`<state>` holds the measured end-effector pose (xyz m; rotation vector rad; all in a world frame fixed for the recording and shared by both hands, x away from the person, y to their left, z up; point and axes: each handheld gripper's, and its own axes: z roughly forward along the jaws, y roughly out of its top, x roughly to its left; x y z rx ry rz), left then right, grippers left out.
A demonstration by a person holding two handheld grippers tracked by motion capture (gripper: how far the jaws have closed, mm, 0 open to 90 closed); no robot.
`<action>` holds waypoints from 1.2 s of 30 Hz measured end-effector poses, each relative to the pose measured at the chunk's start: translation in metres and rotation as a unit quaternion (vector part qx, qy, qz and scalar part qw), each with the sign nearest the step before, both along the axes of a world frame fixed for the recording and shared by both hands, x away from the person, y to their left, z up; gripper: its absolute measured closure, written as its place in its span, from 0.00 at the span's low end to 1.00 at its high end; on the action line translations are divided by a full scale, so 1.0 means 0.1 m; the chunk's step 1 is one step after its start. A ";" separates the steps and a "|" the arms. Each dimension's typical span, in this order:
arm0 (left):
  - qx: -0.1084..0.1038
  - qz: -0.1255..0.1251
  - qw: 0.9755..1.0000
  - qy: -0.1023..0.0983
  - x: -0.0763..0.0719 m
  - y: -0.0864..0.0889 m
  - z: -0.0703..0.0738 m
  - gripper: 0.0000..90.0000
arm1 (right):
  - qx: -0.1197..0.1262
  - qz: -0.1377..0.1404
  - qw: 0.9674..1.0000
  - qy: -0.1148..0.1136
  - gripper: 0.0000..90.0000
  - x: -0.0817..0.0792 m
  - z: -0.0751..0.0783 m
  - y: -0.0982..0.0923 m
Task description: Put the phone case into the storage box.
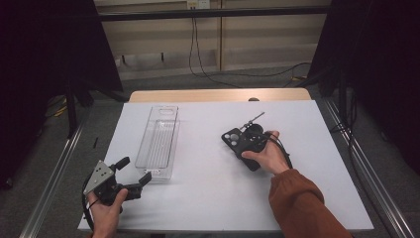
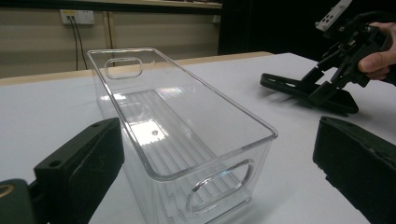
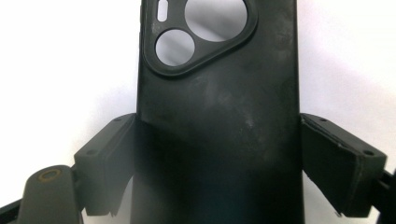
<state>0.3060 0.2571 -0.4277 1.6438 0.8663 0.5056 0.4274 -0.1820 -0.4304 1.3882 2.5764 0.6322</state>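
We are at the step of taking the black phone case [image 1: 241, 145] from the white table [image 1: 213, 198]. Our right gripper [image 3: 217, 163] is lowered over it, and in the right gripper view the case lies straight between the two jaws, with its camera cut-outs pointing away from us. The jaws stand wide, one at each long edge of the case. The left jaw seems to touch the edge, and the right jaw is just beside the other edge, but we cannot say for sure that they press on it. So we judge the case is framed, not yet firmly held, and it lies flat on the table.

The next move, in our judgement, calls for closing the jaws fully on both long edges, then lifting the case level so it does not slip out.

The clear plastic bin [image 1: 158, 141] stands empty to the left of the case, well apart from it. Our left gripper [image 1: 132, 172] rests near the close end of the bin, its jaws open and holding nothing.
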 end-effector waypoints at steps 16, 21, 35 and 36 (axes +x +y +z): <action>0.000 -0.001 1.000 0.000 0.00 0.00 0.00 0.02 | 0.052 -0.009 0.997 -0.051 0.17 -0.09 0.09 -0.17; 0.000 0.000 1.000 0.001 0.00 0.00 0.00 0.02 | 0.069 -0.013 0.995 -0.073 0.17 -0.12 0.10 -0.23; -0.001 -0.001 1.000 0.001 0.00 0.00 0.00 0.02 | 0.099 -0.017 0.986 -0.132 0.17 -0.28 0.21 -0.38; 0.000 -0.002 1.000 0.002 0.00 0.00 0.00 0.02 | 0.103 -0.016 0.985 -0.138 0.17 -0.29 0.21 -0.39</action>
